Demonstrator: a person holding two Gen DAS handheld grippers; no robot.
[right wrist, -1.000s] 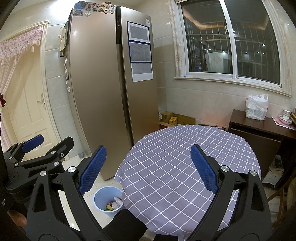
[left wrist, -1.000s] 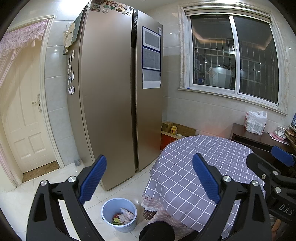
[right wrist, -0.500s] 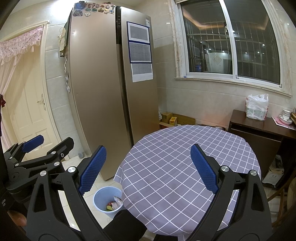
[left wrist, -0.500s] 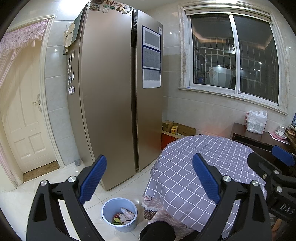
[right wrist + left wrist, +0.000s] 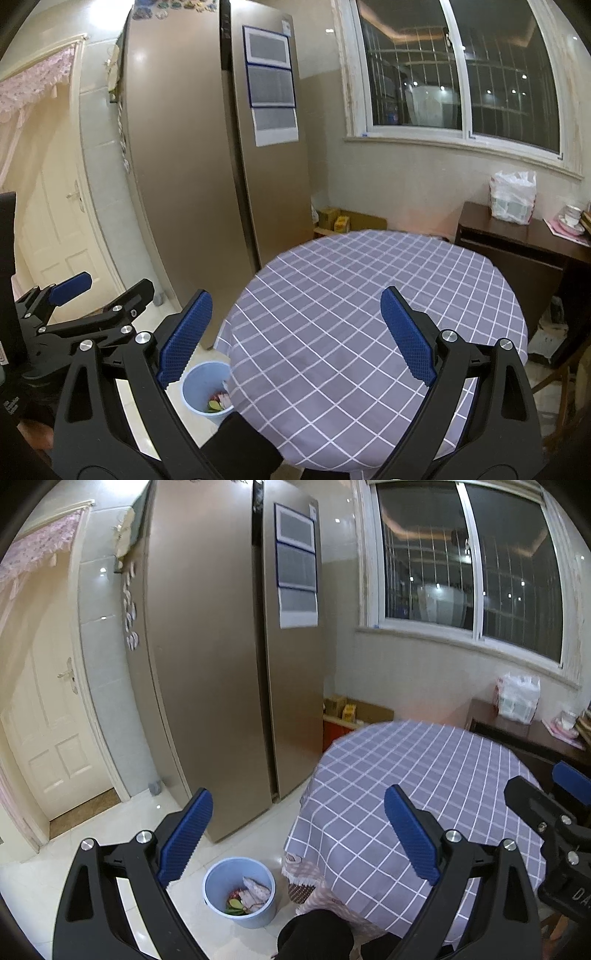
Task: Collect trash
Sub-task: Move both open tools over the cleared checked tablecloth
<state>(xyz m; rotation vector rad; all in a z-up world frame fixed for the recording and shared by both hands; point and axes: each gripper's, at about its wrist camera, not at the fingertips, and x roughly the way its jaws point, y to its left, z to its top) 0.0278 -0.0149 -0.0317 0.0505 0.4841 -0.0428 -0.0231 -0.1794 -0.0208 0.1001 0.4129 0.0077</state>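
You are holding both tongs spread and empty, left tongs (image 5: pixel 297 836) above the blue bin (image 5: pixel 240 891) where the trash (image 5: pixel 249 897) is already lying, right tongs (image 5: pixel 295 338) over the bare checked surface (image 5: pixel 369 295), suggesting collection is finished.

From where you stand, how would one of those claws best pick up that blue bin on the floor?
Probably by the blue bin's rim, from straight above: it stands upright and open-topped, so one finger can slip inside the thin wall, one outside. The near-left edge looks clear of the tablecloth.
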